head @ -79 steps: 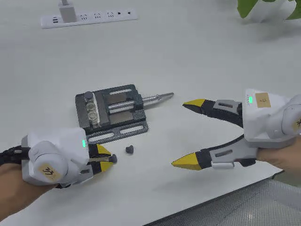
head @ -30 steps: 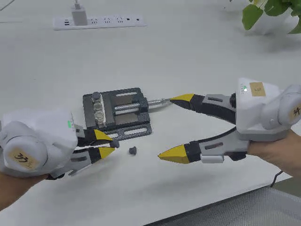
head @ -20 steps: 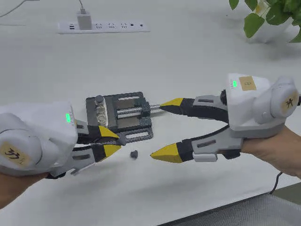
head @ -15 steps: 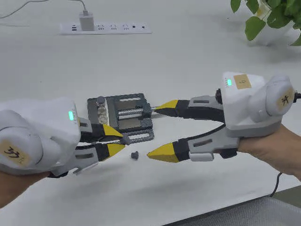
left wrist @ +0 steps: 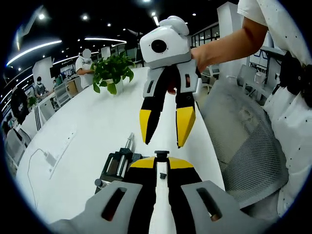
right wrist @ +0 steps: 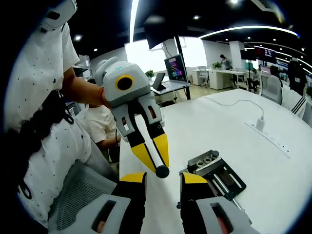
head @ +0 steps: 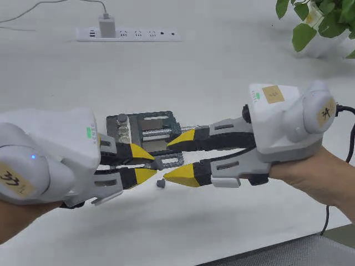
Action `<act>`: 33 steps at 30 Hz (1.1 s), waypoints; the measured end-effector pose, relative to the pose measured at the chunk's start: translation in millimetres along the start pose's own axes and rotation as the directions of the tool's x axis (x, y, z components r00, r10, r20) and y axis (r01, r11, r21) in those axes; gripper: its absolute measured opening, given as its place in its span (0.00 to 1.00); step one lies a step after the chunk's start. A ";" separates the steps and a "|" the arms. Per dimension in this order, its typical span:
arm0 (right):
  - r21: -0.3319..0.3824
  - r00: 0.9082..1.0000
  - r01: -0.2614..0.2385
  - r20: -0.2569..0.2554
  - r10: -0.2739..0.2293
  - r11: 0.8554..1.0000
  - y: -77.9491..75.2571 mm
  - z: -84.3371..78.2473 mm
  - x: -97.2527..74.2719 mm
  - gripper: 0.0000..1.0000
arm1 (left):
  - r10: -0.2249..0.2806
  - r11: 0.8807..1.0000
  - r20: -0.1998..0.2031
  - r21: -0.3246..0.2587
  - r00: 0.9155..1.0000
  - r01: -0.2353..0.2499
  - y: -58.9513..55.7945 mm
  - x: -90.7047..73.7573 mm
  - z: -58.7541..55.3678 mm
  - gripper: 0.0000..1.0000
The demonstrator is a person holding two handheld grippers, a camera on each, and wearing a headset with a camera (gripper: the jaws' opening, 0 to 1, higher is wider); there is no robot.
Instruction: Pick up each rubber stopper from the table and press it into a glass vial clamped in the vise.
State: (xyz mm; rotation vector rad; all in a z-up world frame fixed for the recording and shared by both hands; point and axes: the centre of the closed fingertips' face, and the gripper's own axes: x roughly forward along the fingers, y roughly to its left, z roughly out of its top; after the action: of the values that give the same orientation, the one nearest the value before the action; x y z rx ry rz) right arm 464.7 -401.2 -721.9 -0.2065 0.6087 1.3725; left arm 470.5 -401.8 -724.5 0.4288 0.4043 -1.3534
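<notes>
Both grippers have come much closer together than they were a moment ago, and the right gripper [head: 166,162] has closed its jaws part of the way. Now the two point at each other, tip to tip, just in front of the vise [head: 158,123]. A hand [head: 313,166] holds the right gripper from behind, and it points to the left. Its jaws stand a little way apart and hold nothing. The left gripper [head: 155,165] points to the right, with its jaws almost shut. They pinch a small dark held stopper [right wrist: 162,171] right at the yellow tips. In the right gripper view, this stopper sits very near the gap between the right jaws, but I cannot tell if it touches them. I count two grippers and one vise. I count three stoppers: one pinched in the left gripper, one loose stopper [head: 161,183] lying on the table [head: 233,72] just under the tips, and one capping stopper [head: 121,118] on the far vial. The vials [head: 123,129] stand in a row clamped in the vise; I count three, but the near one is partly hidden by the left gripper. Far back on the table lies one power strip [head: 136,35] with one plug [head: 107,25] in it. One green plant [head: 319,19] sits at the far right corner.
</notes>
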 end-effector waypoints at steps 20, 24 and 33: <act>0.004 0.999 -0.036 0.003 0.036 0.999 2.8 1.1 2.1 0.11 | -0.021 1.000 0.014 0.015 1.000 0.021 -2.3 0.1 6.3 0.04; 0.000 0.999 -0.036 0.003 0.036 0.999 3.0 1.7 2.0 0.09 | -0.024 1.000 0.016 0.014 1.000 0.024 -2.9 -0.4 6.7 0.04; -0.004 0.999 -0.041 -0.001 0.041 0.999 6.4 3.5 1.8 0.07 | -0.030 0.999 0.018 0.016 0.999 0.030 -4.0 -1.2 7.5 0.04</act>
State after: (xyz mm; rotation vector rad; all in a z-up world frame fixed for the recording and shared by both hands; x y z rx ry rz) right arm 459.7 -396.7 -718.6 -0.1985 0.6141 1.4133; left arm 466.6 -405.3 -717.7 0.4248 0.3869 -1.3894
